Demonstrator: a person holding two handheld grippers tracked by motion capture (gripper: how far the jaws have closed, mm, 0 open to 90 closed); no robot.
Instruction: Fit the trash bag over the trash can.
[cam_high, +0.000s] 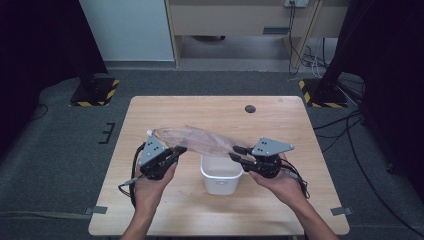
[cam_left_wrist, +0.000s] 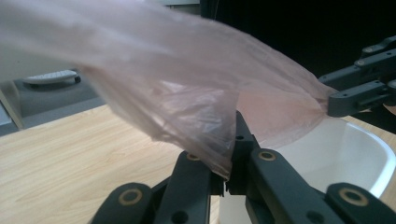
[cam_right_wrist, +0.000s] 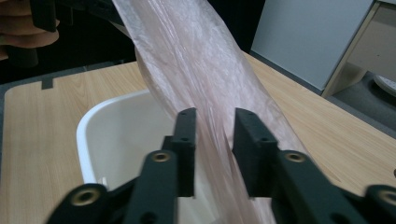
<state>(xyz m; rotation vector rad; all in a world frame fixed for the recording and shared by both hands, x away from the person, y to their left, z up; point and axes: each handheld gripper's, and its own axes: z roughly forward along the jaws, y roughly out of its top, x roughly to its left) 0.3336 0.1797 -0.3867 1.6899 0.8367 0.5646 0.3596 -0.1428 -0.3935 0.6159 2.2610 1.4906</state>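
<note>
Stretching pink bag (cam_high: 200, 140) over white bin (cam_high: 220, 176): left claw (cam_left_wrist: 228, 179) clamped on it, right claw (cam_right_wrist: 215, 140) looked parted around it. Next probably lowering, lining.

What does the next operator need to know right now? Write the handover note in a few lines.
Left gripper: shut on the plastic bag.
Right gripper: jaws straddle the bag with a gap; whether they grip it cannot be told.
The bag hangs stretched between both grippers above the white bin, which stands on the table.
Done: bag lifted.
Left: probably opening it and fitting it into the bin.
</note>
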